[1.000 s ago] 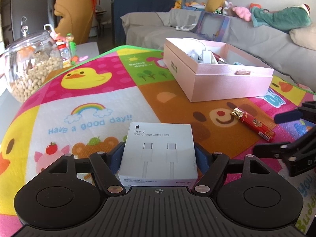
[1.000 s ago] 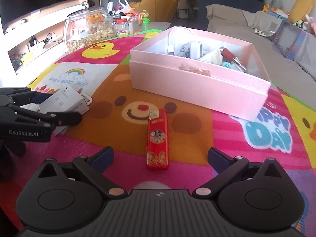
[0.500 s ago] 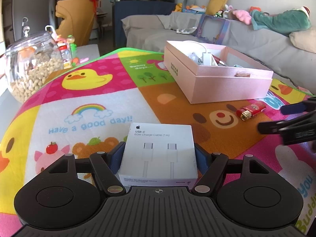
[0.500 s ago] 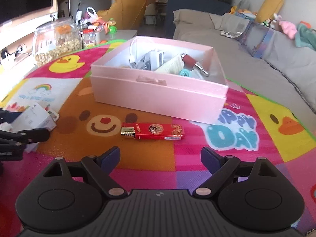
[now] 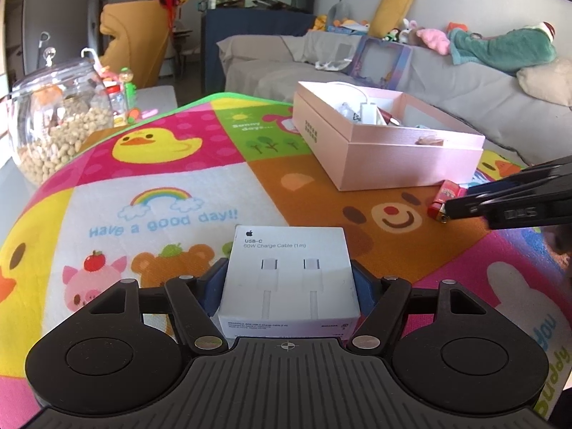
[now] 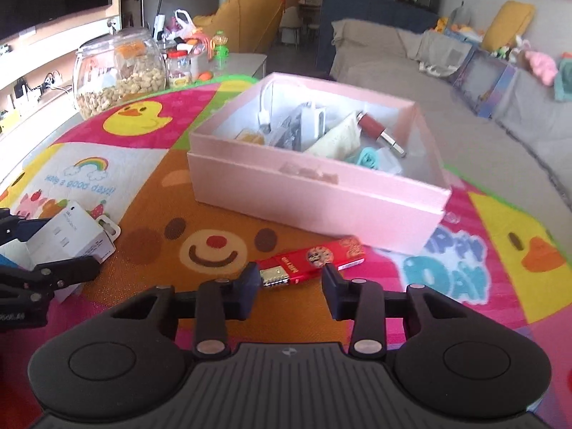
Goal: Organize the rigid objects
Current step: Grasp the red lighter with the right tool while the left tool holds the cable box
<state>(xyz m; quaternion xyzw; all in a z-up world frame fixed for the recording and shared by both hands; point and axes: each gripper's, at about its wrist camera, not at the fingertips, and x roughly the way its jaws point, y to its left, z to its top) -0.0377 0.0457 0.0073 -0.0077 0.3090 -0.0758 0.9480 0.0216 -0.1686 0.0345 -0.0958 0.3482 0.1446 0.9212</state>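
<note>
My left gripper [image 5: 289, 279] is shut on a white USB-C cable box [image 5: 287, 275], held low over the cartoon mat. The box also shows in the right wrist view [image 6: 71, 236]. A red lighter [image 6: 311, 259] lies on the mat in front of the pink box [image 6: 314, 196]; it also shows in the left wrist view [image 5: 445, 198]. My right gripper [image 6: 289, 282] is open, its fingers either side of the lighter's metal end without closing on it. The pink box [image 5: 411, 159] is open and holds a charger, cable, lipstick and other small items.
A glass jar of nuts [image 5: 53, 121] stands at the mat's far left edge, with small bottles and toys behind it. A grey sofa [image 5: 464, 89] lies beyond the pink box. The mat [image 5: 161, 164] between the left gripper and the pink box is bare.
My right gripper has moved forward and down to the lighter and its fingers have narrowed around it. The lighter turned from lengthwise to crosswise. The left gripper kept hold of the cable box.
</note>
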